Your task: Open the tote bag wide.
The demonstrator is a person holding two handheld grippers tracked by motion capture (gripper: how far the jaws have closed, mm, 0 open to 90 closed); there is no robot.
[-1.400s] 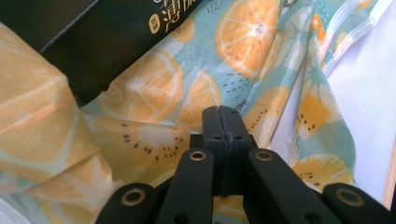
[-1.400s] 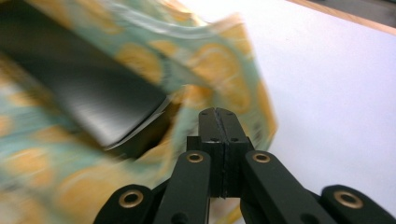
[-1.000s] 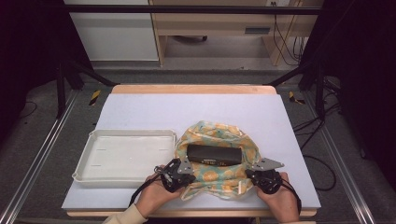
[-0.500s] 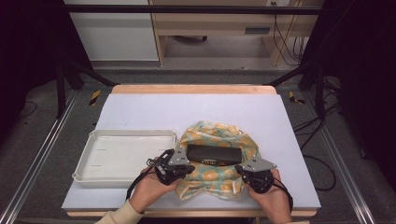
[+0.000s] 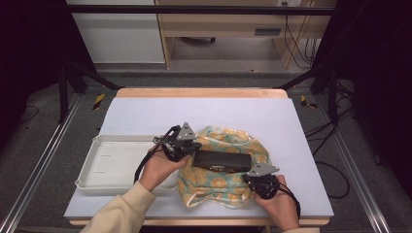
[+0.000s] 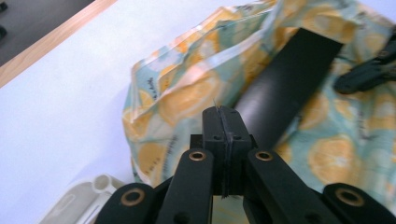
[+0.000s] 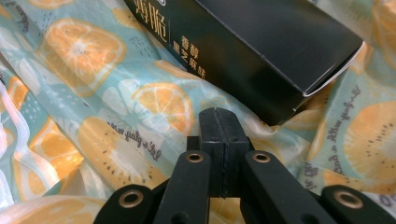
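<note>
My left tongs (image 6: 223, 122) and right tongs (image 7: 219, 126) each pinch the orange-print cloth (image 5: 221, 182). The black box (image 5: 222, 160) lies on it, mid-counter (beside the white tray (image 5: 104, 167)). Uneven lifting could tip it out.

The left tool (image 5: 193, 146) has moved forward from the near edge of the orange-print cloth (image 5: 221, 187) to the left end of the black box (image 5: 222, 160), while the right tool (image 5: 251, 178) stayed close to its place.
</note>
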